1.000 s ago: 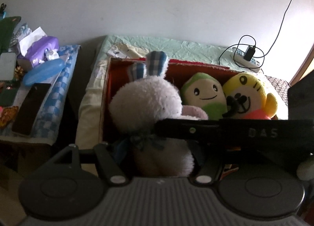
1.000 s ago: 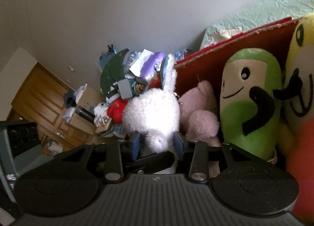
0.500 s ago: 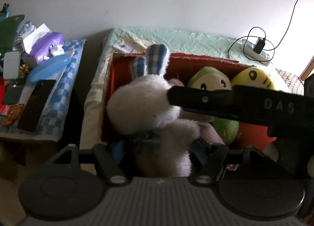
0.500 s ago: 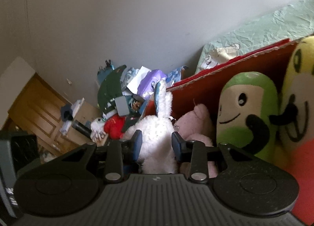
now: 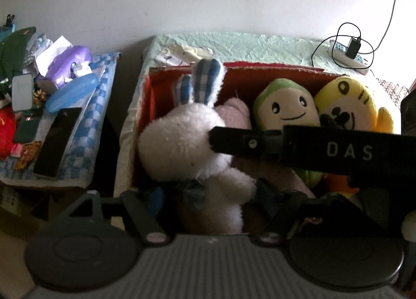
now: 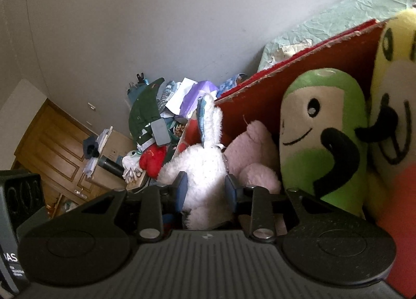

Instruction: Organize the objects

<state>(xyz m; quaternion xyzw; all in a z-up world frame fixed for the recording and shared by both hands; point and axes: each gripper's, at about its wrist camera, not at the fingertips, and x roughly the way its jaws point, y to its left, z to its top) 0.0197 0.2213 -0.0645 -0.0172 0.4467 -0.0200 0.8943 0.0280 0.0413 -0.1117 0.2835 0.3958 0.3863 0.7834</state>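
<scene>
Right hand-held gripper (image 6: pixel 204 189) pinching white plush rabbit (image 6: pixel 201 166) at red box (image 5: pixel 273 78) left end; left hand-held gripper (image 5: pixel 208 195) spread around rabbit.

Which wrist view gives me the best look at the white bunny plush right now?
The left wrist view: the white bunny plush shows its round head, checked ears and body inside the red box, though the right gripper crosses its side. The right wrist view shows only its back and one ear, pinched between that gripper's fingers.
</scene>
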